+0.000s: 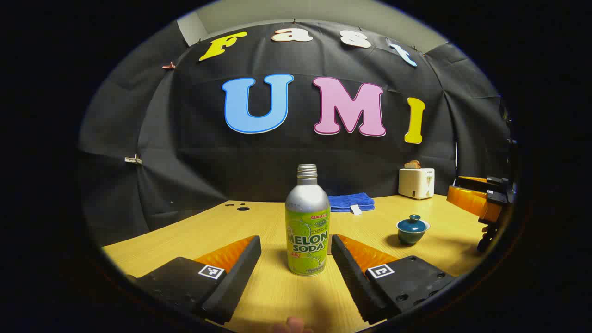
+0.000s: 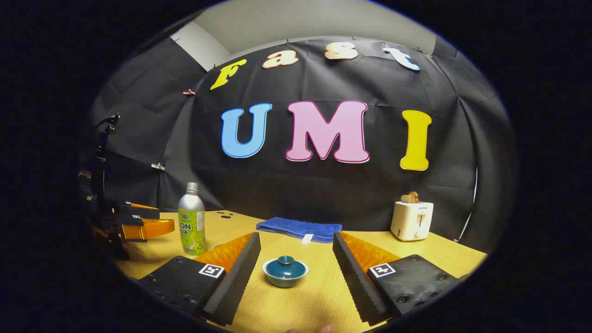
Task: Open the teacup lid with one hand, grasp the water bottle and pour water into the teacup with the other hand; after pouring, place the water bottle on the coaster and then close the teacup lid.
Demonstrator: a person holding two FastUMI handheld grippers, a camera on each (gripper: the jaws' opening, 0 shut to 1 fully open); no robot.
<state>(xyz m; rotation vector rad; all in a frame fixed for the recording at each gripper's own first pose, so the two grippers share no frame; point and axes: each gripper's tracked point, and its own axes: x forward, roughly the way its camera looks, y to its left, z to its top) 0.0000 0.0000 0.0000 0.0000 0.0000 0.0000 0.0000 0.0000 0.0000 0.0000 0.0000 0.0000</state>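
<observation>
The left tool (image 1: 296, 249) hangs low over the pale wooden desk (image 1: 259, 296) with its fingers spread wide, and the tall silver aluminium water bottle with a green label (image 1: 307, 222) stands upright dead ahead at 12 o'clock, between the two fingertips but touching neither. Its long axis is vertical, its screw neck bare at the top. A straight push forward would likely bring the pads to either side of the label.

The right tool (image 2: 296, 252) is likewise spread open, and the small teal ceramic teacup with its domed lid (image 2: 285, 271) sits on the desk between its fingers at 12 o'clock, lid on, knob up, clear of both pads. This tool is the nearer one to the cup, so the lid looks to be its job.

In the left gripper view the cup lies at about 2 o'clock from the bottle, well apart, with bare desk between. A folded blue cloth (image 2: 299, 229) lies behind at 12 o'clock and a white toaster (image 2: 411, 220) toward 2 o'clock, both near the far edge. I cannot make out a coaster.
</observation>
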